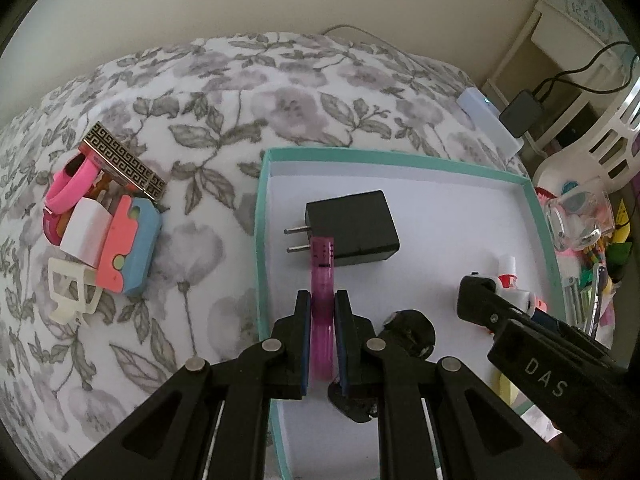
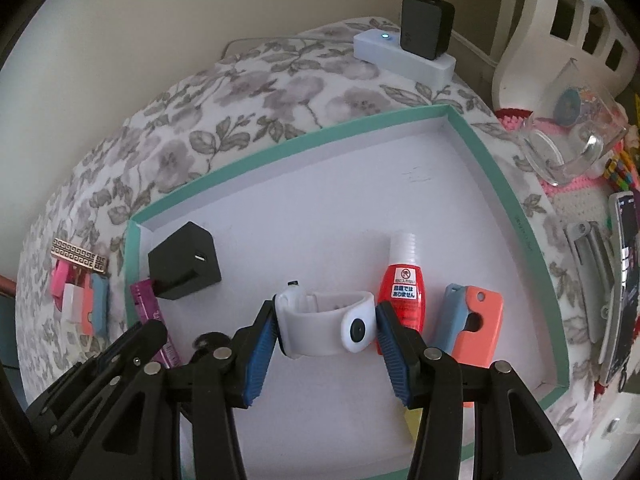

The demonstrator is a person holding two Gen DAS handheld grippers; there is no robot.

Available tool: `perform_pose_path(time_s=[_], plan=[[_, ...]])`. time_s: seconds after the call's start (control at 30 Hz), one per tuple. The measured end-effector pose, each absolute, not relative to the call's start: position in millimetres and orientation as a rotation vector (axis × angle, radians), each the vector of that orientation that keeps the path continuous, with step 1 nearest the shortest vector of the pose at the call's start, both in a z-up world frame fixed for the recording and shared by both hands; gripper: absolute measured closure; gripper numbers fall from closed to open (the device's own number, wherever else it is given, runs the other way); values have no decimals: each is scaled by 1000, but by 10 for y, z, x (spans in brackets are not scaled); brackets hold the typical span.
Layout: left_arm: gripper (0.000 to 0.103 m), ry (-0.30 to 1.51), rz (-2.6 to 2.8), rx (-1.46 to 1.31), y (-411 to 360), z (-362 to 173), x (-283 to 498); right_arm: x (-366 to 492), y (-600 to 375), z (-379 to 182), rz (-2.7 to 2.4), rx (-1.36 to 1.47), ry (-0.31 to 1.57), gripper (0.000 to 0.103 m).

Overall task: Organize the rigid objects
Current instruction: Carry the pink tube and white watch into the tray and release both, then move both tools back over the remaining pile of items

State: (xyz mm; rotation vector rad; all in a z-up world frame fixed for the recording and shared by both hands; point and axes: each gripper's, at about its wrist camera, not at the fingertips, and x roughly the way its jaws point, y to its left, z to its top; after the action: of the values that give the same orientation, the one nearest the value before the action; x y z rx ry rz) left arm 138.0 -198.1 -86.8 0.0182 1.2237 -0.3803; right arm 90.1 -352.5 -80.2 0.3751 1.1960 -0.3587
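Sitting on the flowery bed (image 1: 168, 92), the green-edged box (image 2: 516, 208) holds a black plug (image 1: 352, 229), a red bottle (image 2: 401, 288) and an orange-and-blue clip (image 2: 476, 322), while the left tongs (image 1: 322, 304) squeeze a pink tube (image 1: 322, 280) and the right tongs (image 2: 325, 320) grip a white watch (image 2: 320, 322) over it.

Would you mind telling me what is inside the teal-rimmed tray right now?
Inside the tray: a black charger, a red bottle, a blue-and-coral case, plus a white watch and purple tube held by grippers. The near corner is covered by the grippers.
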Motion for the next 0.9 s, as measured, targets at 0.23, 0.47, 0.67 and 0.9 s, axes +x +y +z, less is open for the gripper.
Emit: perform_pose_path(time_s=[0.23,0.47,0.67,0.9], plan=[[54,1225,-368,39,-1991,-841,1372,904,-3535,-781,-356,378,1203,50],[45,1209,-351,49,-1979,-739,1364,896,-3530,-667,-365,364,1171,42],[33,1194,-310,11,-1856,-627,1401,874,-3522,-515,-365,368,1120,37],[16,1152,-146,2,-1532,-492,1484,881,-3483,-466,-361,347,1098,32]])
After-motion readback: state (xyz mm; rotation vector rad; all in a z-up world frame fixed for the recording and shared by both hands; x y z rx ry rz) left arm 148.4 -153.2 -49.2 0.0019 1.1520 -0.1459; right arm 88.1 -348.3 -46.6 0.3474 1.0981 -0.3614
